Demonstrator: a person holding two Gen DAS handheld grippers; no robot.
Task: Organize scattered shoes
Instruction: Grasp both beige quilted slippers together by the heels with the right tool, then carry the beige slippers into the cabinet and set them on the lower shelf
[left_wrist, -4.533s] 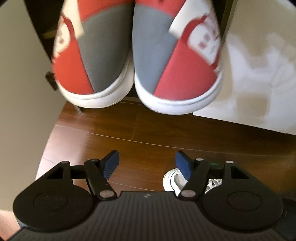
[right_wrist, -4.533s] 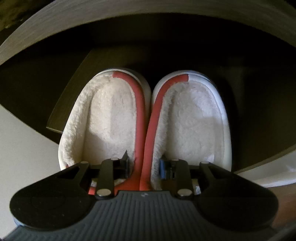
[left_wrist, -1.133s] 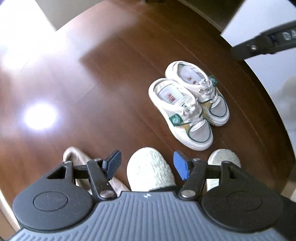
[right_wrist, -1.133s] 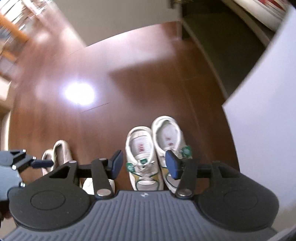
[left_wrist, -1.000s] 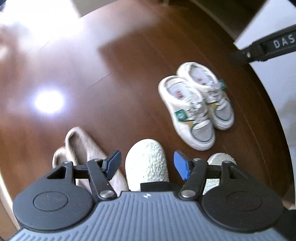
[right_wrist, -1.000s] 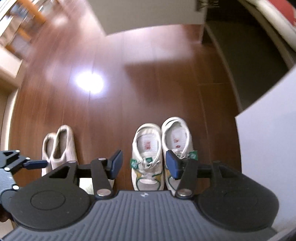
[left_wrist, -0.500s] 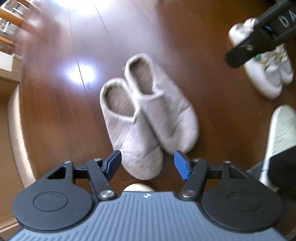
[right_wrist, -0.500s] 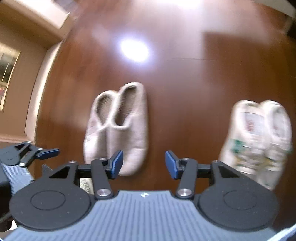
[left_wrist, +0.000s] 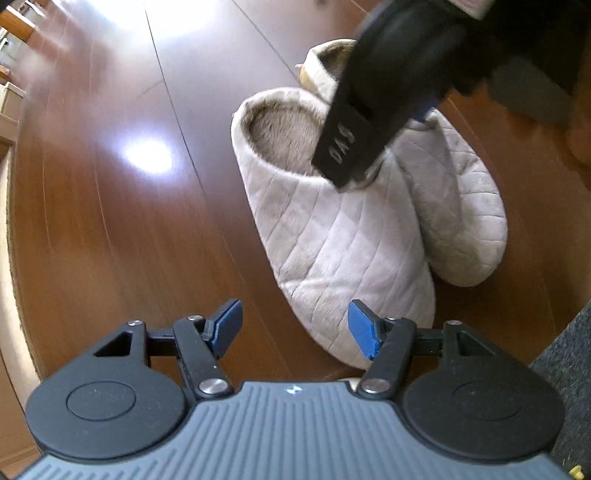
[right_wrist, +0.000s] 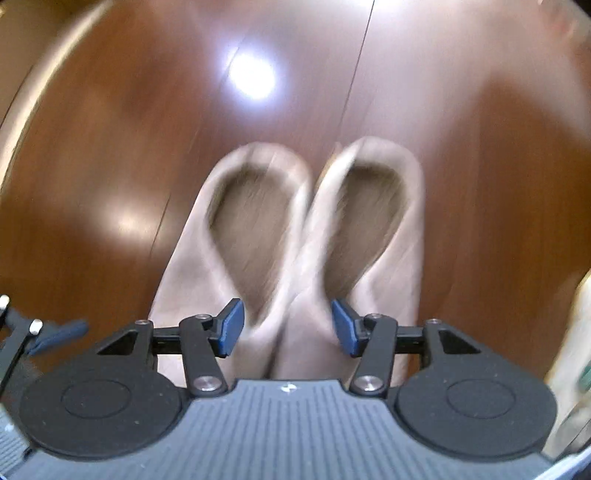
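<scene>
A pair of grey quilted slippers lies side by side on the brown wooden floor (left_wrist: 110, 221). In the left wrist view the near slipper (left_wrist: 343, 251) is just ahead of my open, empty left gripper (left_wrist: 295, 328), with the second slipper (left_wrist: 461, 206) behind it to the right. My right gripper's black body (left_wrist: 388, 92) hangs over their openings. In the blurred right wrist view the pair (right_wrist: 295, 236) lies toes toward the camera. My right gripper (right_wrist: 288, 325) is open just above the inner edges, one fingertip over each opening.
In the right wrist view a white shoe (right_wrist: 569, 369) shows at the right edge and my left gripper's tip (right_wrist: 55, 332) at the left edge. A pale skirting (left_wrist: 14, 258) runs along the far left.
Both grippers have moved from the white sneakers to the grey slippers and come in close. The right gripper has dropped over the slipper openings. Both stay open.
</scene>
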